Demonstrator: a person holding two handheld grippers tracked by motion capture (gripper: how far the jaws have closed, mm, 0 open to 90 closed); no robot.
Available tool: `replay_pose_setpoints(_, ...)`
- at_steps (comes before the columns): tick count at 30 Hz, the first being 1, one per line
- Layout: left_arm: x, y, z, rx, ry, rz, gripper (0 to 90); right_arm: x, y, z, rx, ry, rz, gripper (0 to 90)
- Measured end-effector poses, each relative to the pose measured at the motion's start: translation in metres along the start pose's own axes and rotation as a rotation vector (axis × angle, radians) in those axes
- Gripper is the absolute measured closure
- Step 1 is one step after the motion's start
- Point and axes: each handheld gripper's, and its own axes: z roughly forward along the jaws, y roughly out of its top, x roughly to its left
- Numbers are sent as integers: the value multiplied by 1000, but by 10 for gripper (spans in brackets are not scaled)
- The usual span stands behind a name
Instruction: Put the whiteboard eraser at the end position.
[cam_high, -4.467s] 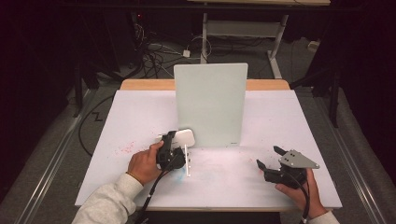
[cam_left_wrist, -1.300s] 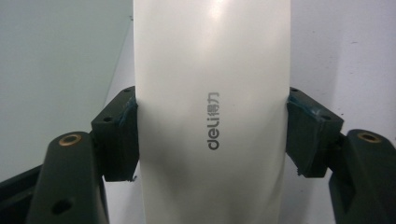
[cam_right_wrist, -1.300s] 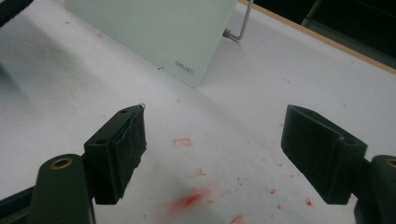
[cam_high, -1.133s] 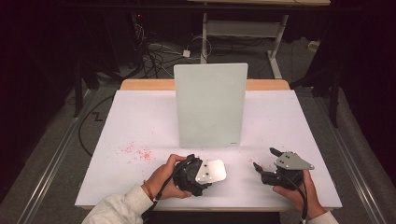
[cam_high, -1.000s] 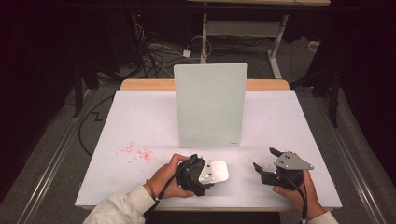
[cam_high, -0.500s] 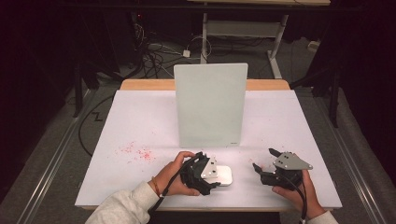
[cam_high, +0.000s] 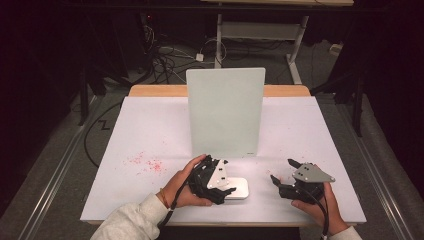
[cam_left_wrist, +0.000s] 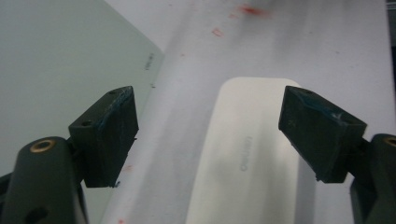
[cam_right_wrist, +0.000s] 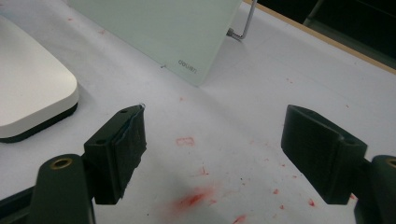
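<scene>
The left gripper (cam_high: 220, 184) has just been opening its jaws; the right gripper (cam_high: 285, 176) rests gaping.

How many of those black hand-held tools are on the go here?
2. The left tool hangs over the white eraser, just in front of the board. The right tool sits further right over the table.

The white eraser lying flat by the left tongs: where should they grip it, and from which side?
Grip the eraser across its two long edges near the middle, coming down from above. It lies flat on the table, white top up, black base down, so only the narrow width fits. The left tongs, jaws just opened, already straddle it without pressing.
</scene>
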Motion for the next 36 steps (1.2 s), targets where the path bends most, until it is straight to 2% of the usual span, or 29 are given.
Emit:
replay_pose_setpoints(3,0,0,-5,-24,56,3,190,0,0,0,-4,-3,-4,228)
replay_pose_setpoints(6,1,0,-10,-52,89,5,190,1,0,0,-3,-10,-12,228)
replay_pose_setpoints(8,2,-1,-11,-52,100,12,188,1,0,0,-2,-11,-17,228)
replay_pose_setpoints(19,10,-7,-20,-58,153,-9,183,1,0,-1,-3,-11,-19,228)
replay_pose_setpoints(25,14,-11,-25,-59,203,-11,183,2,0,-2,-4,-15,-23,228)
replay_pose_setpoints(36,21,-18,-33,-66,245,-35,175,2,1,-3,-12,-14,-26,228)
